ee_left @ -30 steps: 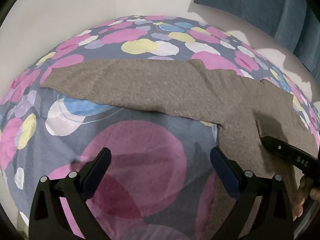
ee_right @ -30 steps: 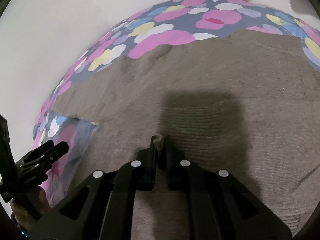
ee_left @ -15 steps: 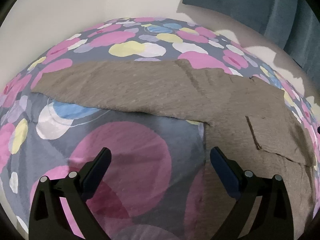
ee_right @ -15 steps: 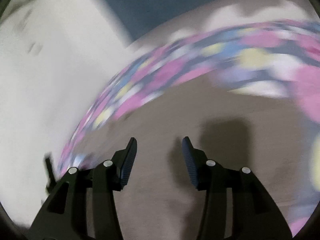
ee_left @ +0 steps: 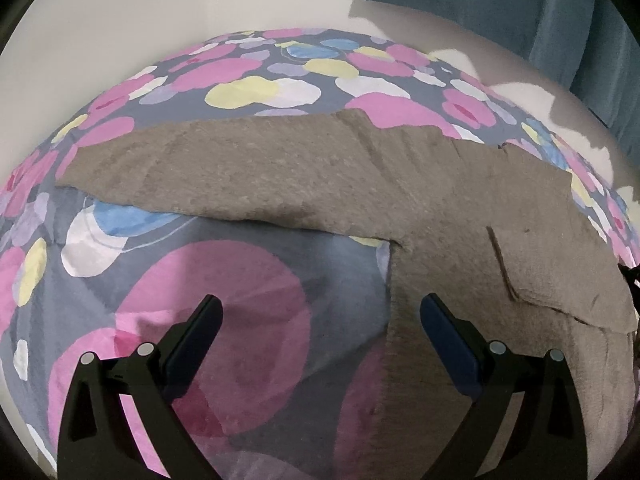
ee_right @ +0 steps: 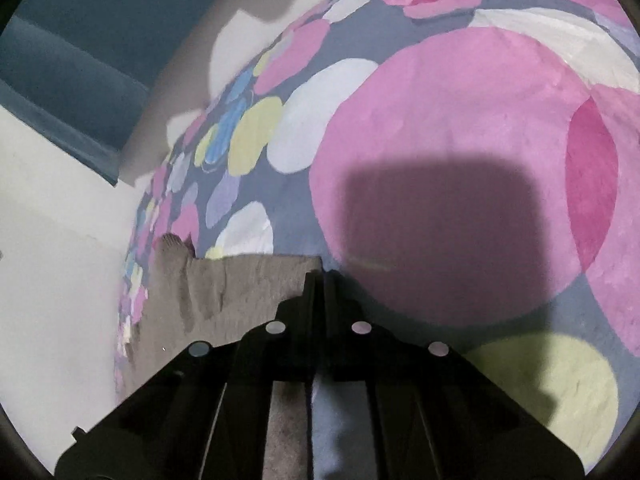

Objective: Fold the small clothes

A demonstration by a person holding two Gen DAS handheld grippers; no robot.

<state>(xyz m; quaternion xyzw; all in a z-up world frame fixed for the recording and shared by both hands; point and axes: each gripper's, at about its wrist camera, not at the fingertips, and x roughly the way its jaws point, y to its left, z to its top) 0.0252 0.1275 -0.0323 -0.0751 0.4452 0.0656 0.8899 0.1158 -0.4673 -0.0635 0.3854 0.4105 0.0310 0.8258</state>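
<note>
A grey-brown knit sweater (ee_left: 360,184) lies flat on the flowered bedcover (ee_left: 224,288). One sleeve stretches to the left, and a folded part (ee_left: 560,264) lies over the body at the right. My left gripper (ee_left: 320,332) is open and empty, above the sweater's left side edge. In the right wrist view my right gripper (ee_right: 319,280) is shut on an edge of the sweater (ee_right: 240,292), low over the bedcover (ee_right: 440,128).
A white wall (ee_left: 160,8) runs behind the bed. A blue curtain (ee_left: 520,8) hangs at the back right and also shows in the right wrist view (ee_right: 80,60).
My right gripper let go of the sweater, opened, swung over to another edge and shut on it. The left gripper drifted slightly and stayed open.
</note>
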